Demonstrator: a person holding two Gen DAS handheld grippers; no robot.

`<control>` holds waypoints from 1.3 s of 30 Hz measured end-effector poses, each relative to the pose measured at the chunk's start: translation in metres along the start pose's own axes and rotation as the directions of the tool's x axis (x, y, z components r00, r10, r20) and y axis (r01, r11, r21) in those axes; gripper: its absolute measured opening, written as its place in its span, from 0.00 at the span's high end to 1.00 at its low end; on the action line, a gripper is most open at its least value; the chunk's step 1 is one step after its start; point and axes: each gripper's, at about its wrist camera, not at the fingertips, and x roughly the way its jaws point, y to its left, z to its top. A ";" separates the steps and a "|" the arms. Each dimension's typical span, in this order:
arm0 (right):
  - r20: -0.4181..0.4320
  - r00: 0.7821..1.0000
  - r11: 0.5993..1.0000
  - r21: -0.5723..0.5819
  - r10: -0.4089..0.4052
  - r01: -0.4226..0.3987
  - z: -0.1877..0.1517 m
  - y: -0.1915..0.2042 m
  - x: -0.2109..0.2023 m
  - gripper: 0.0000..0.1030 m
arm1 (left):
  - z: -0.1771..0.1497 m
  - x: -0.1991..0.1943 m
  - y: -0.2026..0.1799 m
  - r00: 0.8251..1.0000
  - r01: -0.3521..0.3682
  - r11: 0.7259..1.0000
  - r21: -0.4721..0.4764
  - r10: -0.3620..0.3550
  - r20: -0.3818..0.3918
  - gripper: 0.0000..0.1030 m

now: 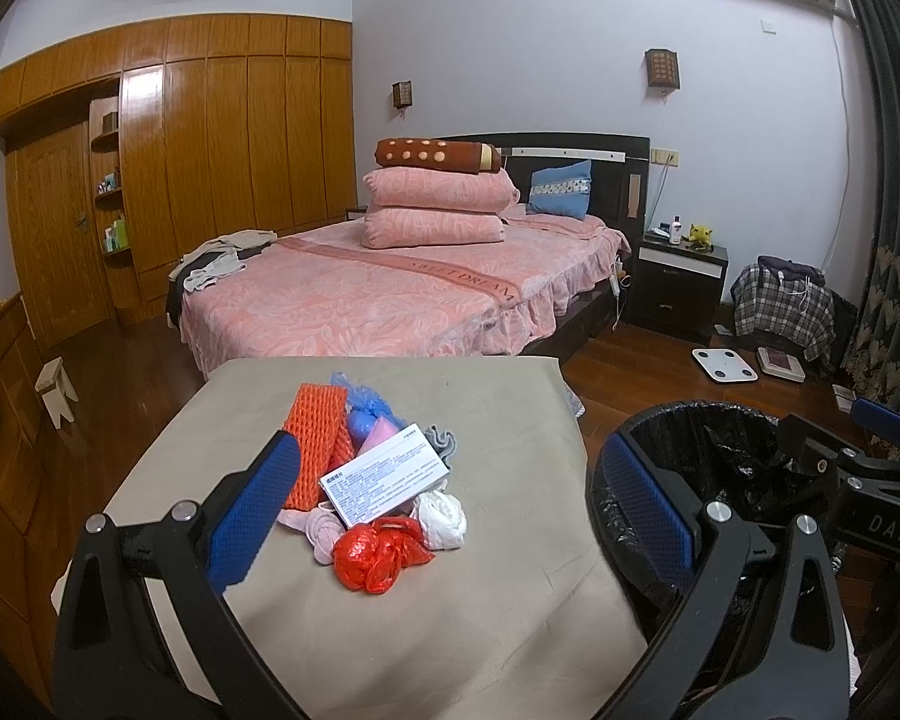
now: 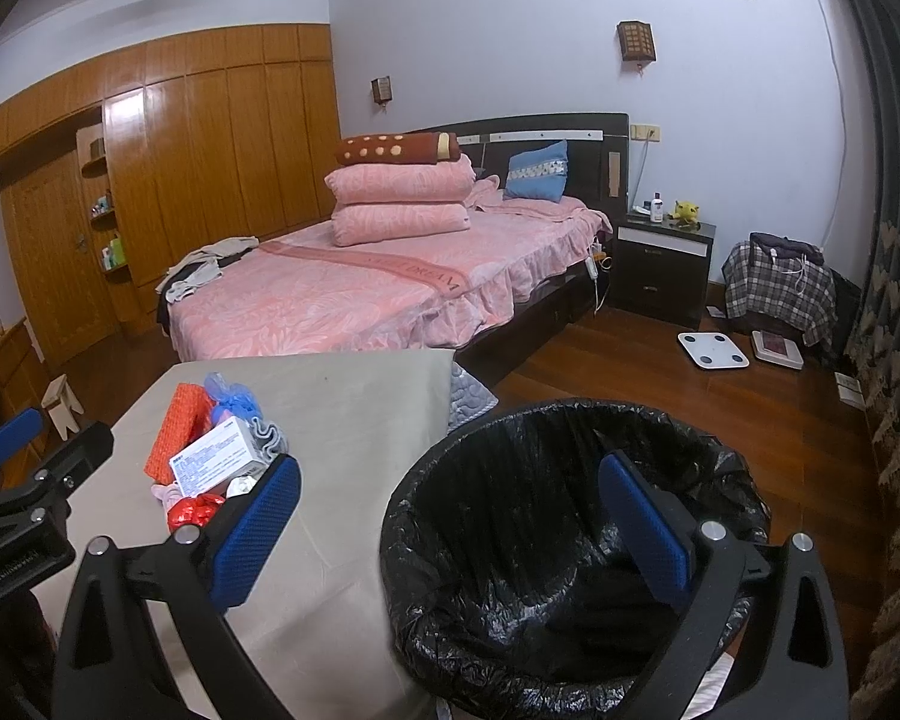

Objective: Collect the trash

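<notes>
Blue-padded left tongs (image 1: 450, 516): spread wide and holding nothing; one pad hangs over the trash pile, the other over the bin's near-left rim.
Blue-padded right tongs (image 2: 450, 528): also wide apart, nothing between the pads; left pad above the tabletop's right part, right pad inside the bin mouth.
Trash pile (image 1: 378, 468): heaped at the middle of the beige tabletop (image 1: 498, 600), toward its far edge.
Pile contents: white printed box (image 1: 384, 474) on top, orange foam net (image 1: 318, 450) on the left, red bag (image 1: 378, 552) nearest, white wad (image 1: 444, 516), blue bag (image 1: 366, 402) at the back.
Bin (image 2: 570, 540): black-lined, just beside the tabletop's right edge.
Hard to make out: box print is unreadable; pink and grey scraps under the box are mostly covered; the bin's bottom is dark.
</notes>
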 end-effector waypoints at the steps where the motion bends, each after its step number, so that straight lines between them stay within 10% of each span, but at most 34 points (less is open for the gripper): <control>1: -0.001 1.000 1.000 0.000 0.000 0.000 0.000 0.000 0.000 0.06 | 0.000 0.000 0.000 1.000 0.000 1.000 0.000 0.000 0.000 0.05; 26: -0.001 1.000 1.000 -0.011 0.012 -0.012 -0.026 0.010 0.019 0.06 | -0.002 0.000 0.005 1.000 -0.015 1.000 0.007 0.015 0.002 0.05; 39: -0.060 0.991 0.990 -0.071 0.120 -0.124 -0.026 0.072 0.072 0.06 | -0.040 0.043 0.089 0.985 -0.160 0.987 0.000 0.159 -0.068 0.05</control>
